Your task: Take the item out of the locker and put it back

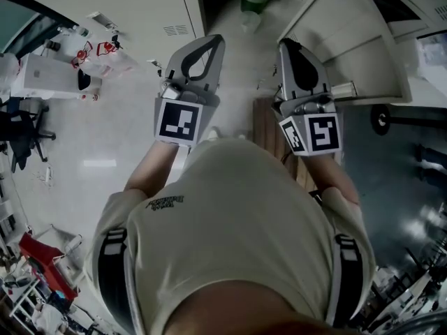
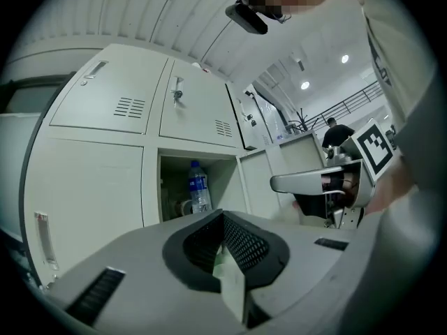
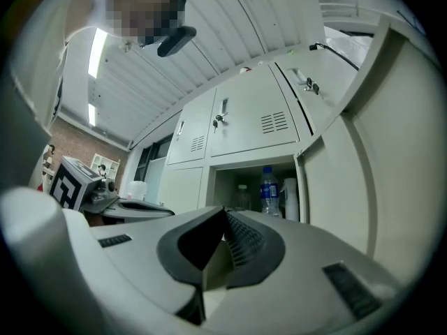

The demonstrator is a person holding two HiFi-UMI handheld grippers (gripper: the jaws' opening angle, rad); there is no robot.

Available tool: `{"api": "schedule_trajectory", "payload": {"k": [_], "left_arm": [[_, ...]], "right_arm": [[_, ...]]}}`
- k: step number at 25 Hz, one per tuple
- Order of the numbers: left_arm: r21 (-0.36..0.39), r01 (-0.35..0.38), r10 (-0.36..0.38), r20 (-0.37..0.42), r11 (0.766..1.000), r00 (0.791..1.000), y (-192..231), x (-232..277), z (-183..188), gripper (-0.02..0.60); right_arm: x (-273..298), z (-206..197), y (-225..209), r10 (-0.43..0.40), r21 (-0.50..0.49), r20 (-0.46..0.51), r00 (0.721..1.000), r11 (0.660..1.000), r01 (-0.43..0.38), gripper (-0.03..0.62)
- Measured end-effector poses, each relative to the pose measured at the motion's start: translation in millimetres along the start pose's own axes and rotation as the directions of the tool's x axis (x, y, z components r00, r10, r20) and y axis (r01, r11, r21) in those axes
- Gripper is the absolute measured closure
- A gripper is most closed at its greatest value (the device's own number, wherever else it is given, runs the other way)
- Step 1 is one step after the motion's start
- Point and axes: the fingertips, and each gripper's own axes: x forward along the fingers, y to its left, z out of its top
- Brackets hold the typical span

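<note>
An open locker compartment (image 2: 174,180) holds a clear water bottle (image 2: 199,187) with a blue label, standing upright. The right gripper view shows the same bottle (image 3: 269,190) beside a white container (image 3: 290,199) and a clear jar (image 3: 242,197). My left gripper (image 2: 222,215) is level in front of the compartment, well short of it, shut with nothing between its jaws. My right gripper (image 3: 223,211) sits beside it, also shut and empty. In the head view both the left gripper (image 1: 209,44) and the right gripper (image 1: 290,47) point at the lockers, ahead of the person's chest.
The compartment's door (image 1: 349,40) hangs open to the right. Closed locker doors (image 2: 119,103) with vents and key locks surround the opening. A wooden stool (image 1: 269,128) stands below the right gripper. Cluttered shelves and a chair (image 1: 28,128) are at far left.
</note>
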Motion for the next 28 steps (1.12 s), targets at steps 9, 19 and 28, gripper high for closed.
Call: {"api": "schedule_trajectory", "payload": {"k": [9, 19, 28], "left_arm": [[-0.003, 0.006, -0.007, -0.038, 1.000, 0.999, -23.3, -15.9, -20.6, 0.569], [-0.016, 0.010, -0.011, -0.065, 1.000, 0.998, -27.1, -20.3, -28.2, 0.569], [-0.016, 0.012, -0.013, -0.069, 1.000, 0.998, -29.2, -22.5, -26.1, 0.569]], "right_arm": [[-21.9, -16.8, 17.5, 0.024, 0.014, -0.004, 1.000, 1.000, -0.024, 0.589], [-20.7, -22.3, 23.8, 0.044, -0.011, -0.031, 0.999, 0.999, -0.045, 0.592], [-22.7, -22.6, 18.9, 0.034, -0.014, -0.037, 0.999, 0.999, -0.034, 0.592]]}}
